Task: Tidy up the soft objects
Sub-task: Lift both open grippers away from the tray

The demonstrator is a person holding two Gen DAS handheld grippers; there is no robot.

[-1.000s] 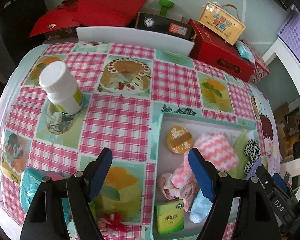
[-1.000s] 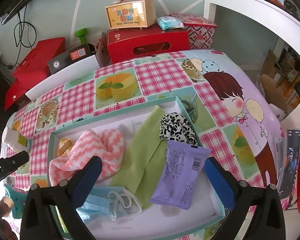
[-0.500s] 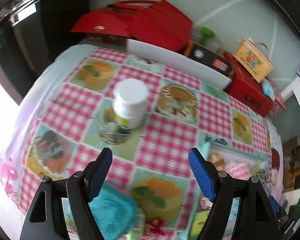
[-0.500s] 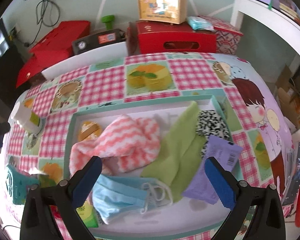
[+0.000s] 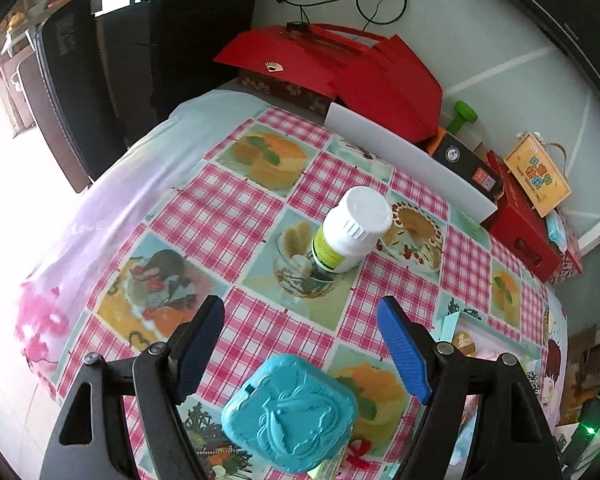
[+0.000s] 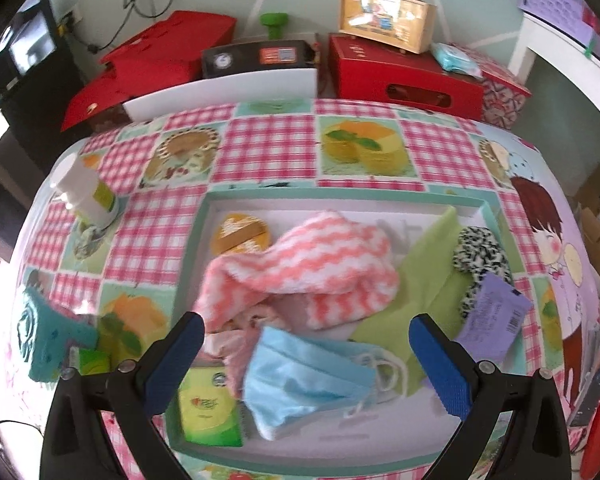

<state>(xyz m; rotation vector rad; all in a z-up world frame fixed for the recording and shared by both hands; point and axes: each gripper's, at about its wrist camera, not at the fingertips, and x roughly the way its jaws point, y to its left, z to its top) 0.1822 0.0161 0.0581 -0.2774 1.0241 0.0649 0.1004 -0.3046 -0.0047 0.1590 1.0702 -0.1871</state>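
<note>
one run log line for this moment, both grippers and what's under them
left gripper: open, empty, above teal box | right gripper: open, empty, above blue face mask in tray | pink striped towel: in tray

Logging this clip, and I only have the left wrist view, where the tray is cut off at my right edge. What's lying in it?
Observer: A pink-and-white towel is bunched up in the middle of the tray.
Operator: Anything nearer the right gripper?
Observer: A blue mask lies on the near side of the towel and shows between the open jaws of the right gripper, not gripped.
Operator: And the tray's right end?
Observer: A green cloth lies there, with a black-and-white scrunchie at its right edge.
</note>
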